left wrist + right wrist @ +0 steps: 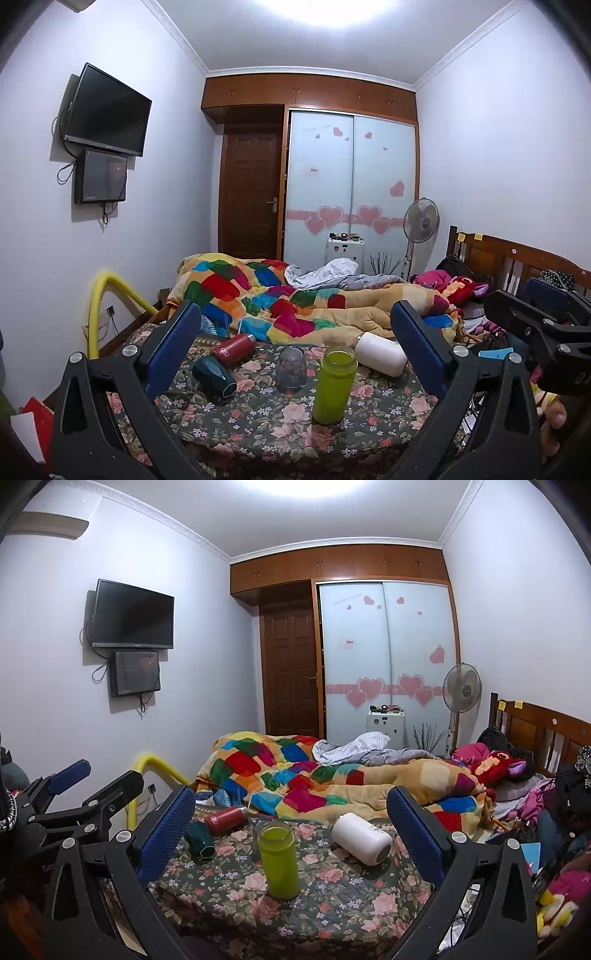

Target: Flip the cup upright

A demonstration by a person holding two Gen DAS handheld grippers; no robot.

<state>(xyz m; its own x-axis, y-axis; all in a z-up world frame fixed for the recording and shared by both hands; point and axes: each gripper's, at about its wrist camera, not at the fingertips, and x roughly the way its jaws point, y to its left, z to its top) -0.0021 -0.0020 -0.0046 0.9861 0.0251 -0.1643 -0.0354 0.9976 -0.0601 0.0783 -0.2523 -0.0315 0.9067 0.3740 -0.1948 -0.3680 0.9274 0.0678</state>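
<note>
Both grippers, left (295, 334) and right (291, 821), hover with jaws spread and empty; ahead between them, the green bottle (333, 384) risks toppling on the soft bed (258, 417) beside the tipped white cup (362, 839).

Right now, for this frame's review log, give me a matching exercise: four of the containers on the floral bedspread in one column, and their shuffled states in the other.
Things:
1. green bottle
2. white cup
3. red flask
4. dark teal cup

States:
A. lying on its side at the far left, next to the patchwork quilt
B. standing upright, nearest the cameras
C. lying on its side on the right, its dark end facing the right wrist camera
D. tipped over on the left, its angular end pointing toward the cameras

Pairs: 1-B, 2-C, 3-A, 4-D
</note>
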